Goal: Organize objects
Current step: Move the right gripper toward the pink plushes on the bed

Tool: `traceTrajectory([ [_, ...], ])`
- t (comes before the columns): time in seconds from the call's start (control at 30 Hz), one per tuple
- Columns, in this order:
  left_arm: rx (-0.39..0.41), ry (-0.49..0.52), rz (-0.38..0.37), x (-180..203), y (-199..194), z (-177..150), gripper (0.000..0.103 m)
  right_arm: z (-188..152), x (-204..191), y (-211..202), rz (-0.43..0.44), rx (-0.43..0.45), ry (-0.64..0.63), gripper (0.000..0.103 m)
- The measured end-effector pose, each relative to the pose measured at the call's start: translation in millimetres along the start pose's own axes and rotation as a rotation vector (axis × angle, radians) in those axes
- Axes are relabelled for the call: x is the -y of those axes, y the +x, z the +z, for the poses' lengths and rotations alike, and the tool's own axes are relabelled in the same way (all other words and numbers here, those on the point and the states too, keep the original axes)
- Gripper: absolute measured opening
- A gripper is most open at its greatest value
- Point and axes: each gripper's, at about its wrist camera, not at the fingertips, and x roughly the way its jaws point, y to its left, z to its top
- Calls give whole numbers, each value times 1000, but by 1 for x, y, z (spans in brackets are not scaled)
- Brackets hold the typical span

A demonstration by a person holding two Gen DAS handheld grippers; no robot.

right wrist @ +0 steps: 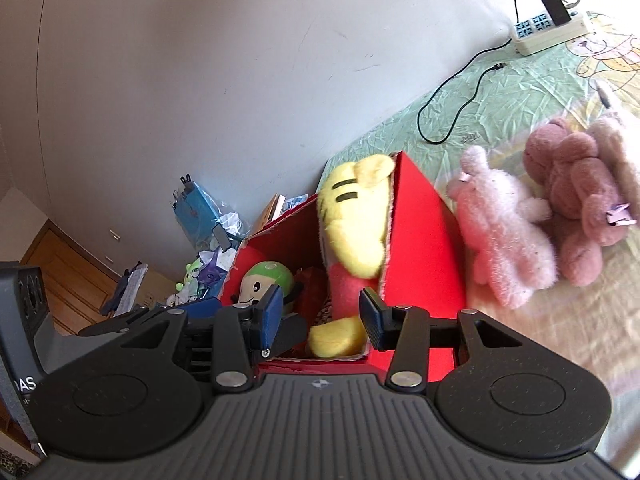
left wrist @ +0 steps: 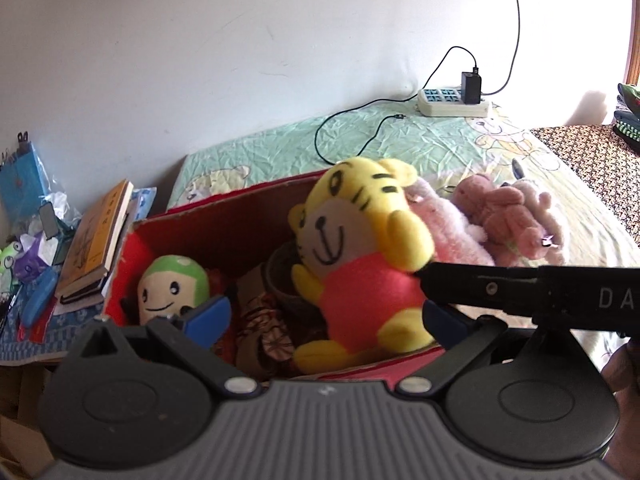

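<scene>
Both tools hang over the red box, and the tiger toy is going in.

Right tool [right wrist: 322,316] is open wide around the tiger [right wrist: 354,228], not pinching it, I think. Left tool [left wrist: 326,316] is open wide too, holding nothing. Tiger sits in the box [right wrist: 424,252] on the bed [right wrist: 520,328], beside a green-hat doll [left wrist: 172,284]. Two pink toys [right wrist: 504,232] lie just outside on the bed. Next, I guess: pull back, then grab a pink toy softly.
</scene>
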Motion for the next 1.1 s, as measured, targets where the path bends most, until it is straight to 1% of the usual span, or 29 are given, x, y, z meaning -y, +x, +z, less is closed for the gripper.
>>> traceTrajectory([
  [0.27,20,10,-25,43,-7,14,102,15,35,-33,-11,32,28,47],
  [0.5,39,41,-79,90,-5,26,102,29,71,-62,-64,56,66,47],
  [0.63,38,63,-115,115,4,29,102,38,89,-74,-115,72,64,47],
  [0.9,-27,22,-216,144,33,29,102,58,121,-85,-211,88,38,47],
  [1.0,-42,2,-249,150,41,29,102,66,127,-81,-250,80,8,47],
  [1.1,-61,-16,-265,154,49,28,102,73,132,-70,-285,70,-38,47],
])
